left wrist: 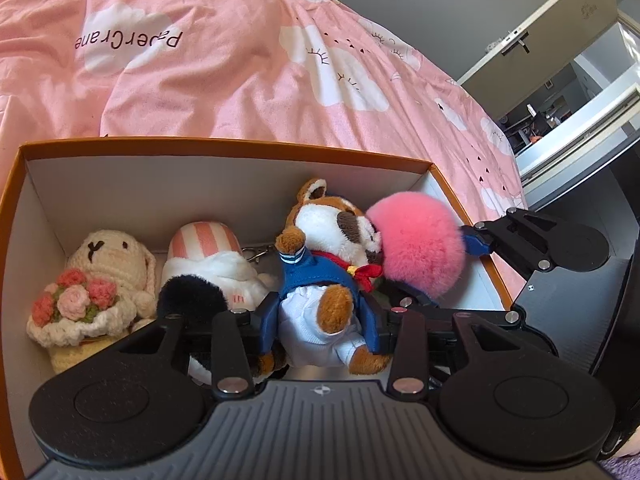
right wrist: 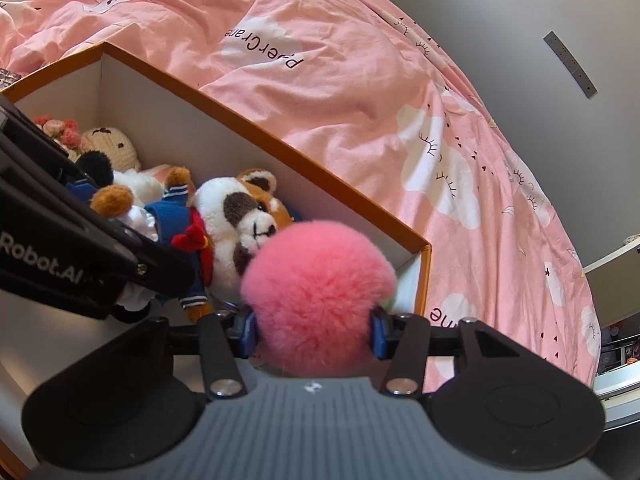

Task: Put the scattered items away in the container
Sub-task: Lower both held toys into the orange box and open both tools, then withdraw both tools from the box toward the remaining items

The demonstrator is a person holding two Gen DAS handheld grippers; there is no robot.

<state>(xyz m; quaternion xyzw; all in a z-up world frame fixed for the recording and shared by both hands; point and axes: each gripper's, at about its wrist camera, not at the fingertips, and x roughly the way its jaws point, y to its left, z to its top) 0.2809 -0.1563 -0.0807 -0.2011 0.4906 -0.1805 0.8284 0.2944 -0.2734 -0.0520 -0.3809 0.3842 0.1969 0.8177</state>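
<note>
the orange cardboard box with a white inside (left wrist: 224, 146) sits on a bed under a pink quilt printed with white clouds (left wrist: 224, 60), and it is the landmark for everything here.

the left claw (left wrist: 320, 320) reaches down into the box from its near side. its blue fingers (left wrist: 269, 316) stand about half apart on either side of a brown and white plush raccoon in a blue sailor jacket and red bow (left wrist: 324, 264). the fingers lie against the white trousers of the toy, but whether they press or only flank it cannot be told. the raccoon lies inside the box, right of the middle, its head toward the far wall.

the right claw (right wrist: 314, 330) comes in over the right end of the box. its blue fingers (right wrist: 248, 332) stand roughly half apart, with a fluffy pink pompom ball (right wrist: 320, 300) between them; the fur bulges past both fingers, and a firm grip cannot be told from a loose one. the ball hangs just inside the box's right corner, touching the raccoon's face.

further left in the box lies a cream crocheted bunny holding a bouquet of pink yarn roses (left wrist: 100, 276), against the left wall. between the bunny and the raccoon lies a white plush with a pink striped cap and a black fluffy part (left wrist: 208, 268).
</note>
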